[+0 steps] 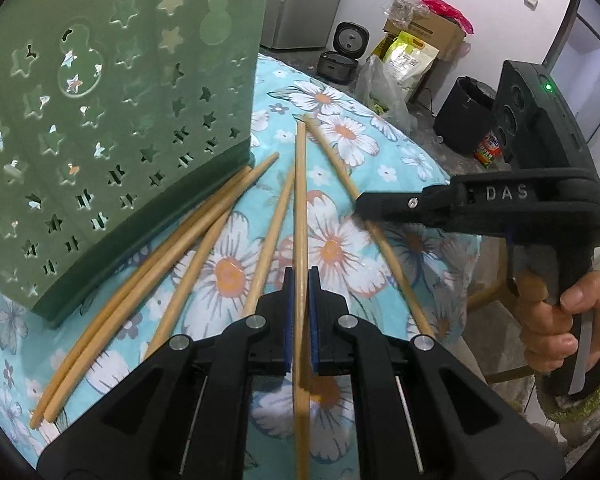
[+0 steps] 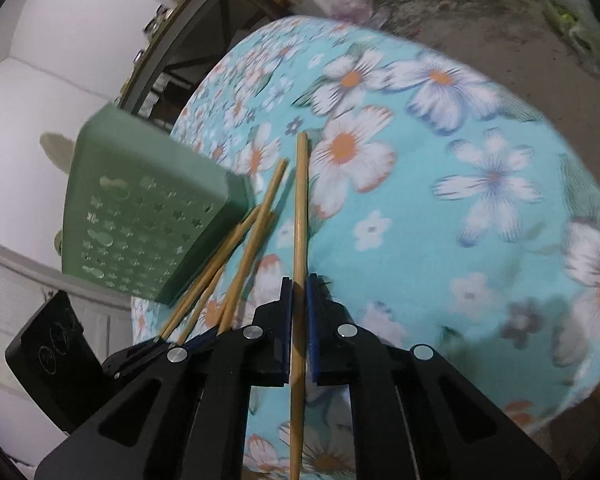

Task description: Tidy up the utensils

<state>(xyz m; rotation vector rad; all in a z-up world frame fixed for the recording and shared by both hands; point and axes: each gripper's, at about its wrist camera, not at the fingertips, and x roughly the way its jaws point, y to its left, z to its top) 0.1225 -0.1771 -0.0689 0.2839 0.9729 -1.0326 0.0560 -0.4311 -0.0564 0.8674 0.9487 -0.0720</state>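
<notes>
Here, each gripper has its jaws closed on one wooden chopstick. The left gripper (image 1: 299, 280) clamps a chopstick (image 1: 300, 200) between its blue pads; the stick runs straight ahead from the jaws over the floral tablecloth (image 1: 340, 152). The right gripper (image 2: 299, 286) likewise pinches its own chopstick (image 2: 300, 208), which extends forward from the jaws and also back below them.

Left of the left gripper's jaws, four loose chopsticks (image 1: 172, 248) lie fanned on the cloth, the outer two touching along their length. Their far tips reach the base of a green perforated utensil holder (image 1: 112, 120), which stands tilted ahead and to the left and overhangs them. Right of those jaws, another chopstick (image 1: 384, 244) crosses diagonally beneath the right gripper's black finger, whose handle a hand (image 1: 560, 320) grips. In the right wrist view the cloth beyond the jaws is blurred.
</notes>
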